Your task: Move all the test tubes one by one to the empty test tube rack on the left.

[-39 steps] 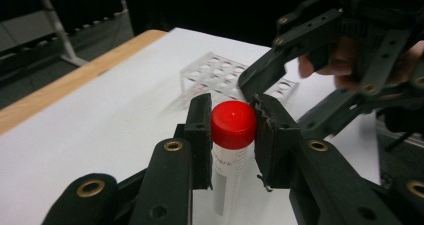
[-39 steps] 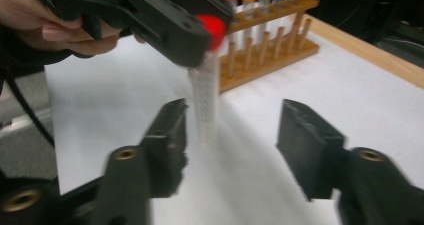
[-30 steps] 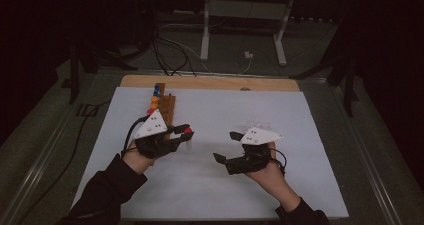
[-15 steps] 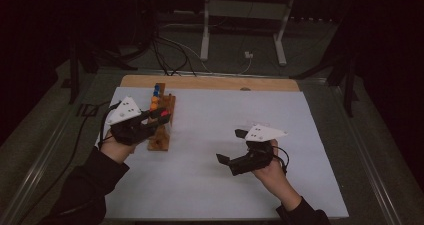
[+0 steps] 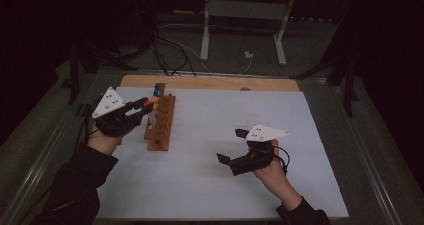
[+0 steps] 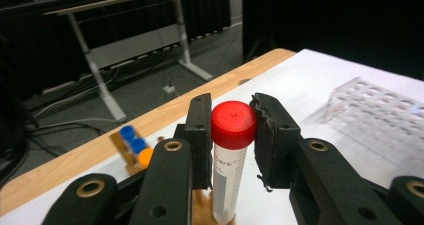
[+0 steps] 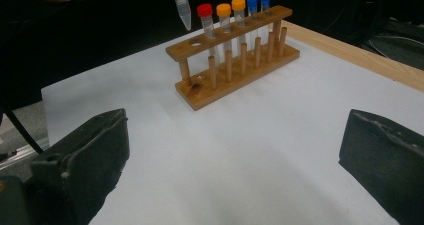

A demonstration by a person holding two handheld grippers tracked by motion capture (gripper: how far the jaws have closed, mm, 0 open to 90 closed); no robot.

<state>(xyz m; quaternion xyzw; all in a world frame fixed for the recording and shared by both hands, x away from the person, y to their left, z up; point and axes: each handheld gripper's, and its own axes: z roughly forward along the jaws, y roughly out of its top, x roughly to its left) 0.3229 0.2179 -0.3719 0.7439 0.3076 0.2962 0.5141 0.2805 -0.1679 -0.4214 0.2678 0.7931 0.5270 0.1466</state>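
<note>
The left claw (image 6: 232, 150) is clamped on 1 red-capped tube (image 6: 231, 160), its pads pressing the cap from both sides; the tube hangs upright, its pointed tip above the near end of the wooden rack (image 7: 235, 60). In the rack stand 5 tubes: 1 red cap (image 7: 204, 10), 2 orange caps (image 7: 223, 9) and 2 blue caps (image 7: 252, 1). 1 hole at the near end is free. The right claw (image 5: 239, 146) stands wide open with nothing in it, over the white sheet (image 5: 215, 185) on the tabletop (image 5: 210, 82), well apart from the rack.
</note>
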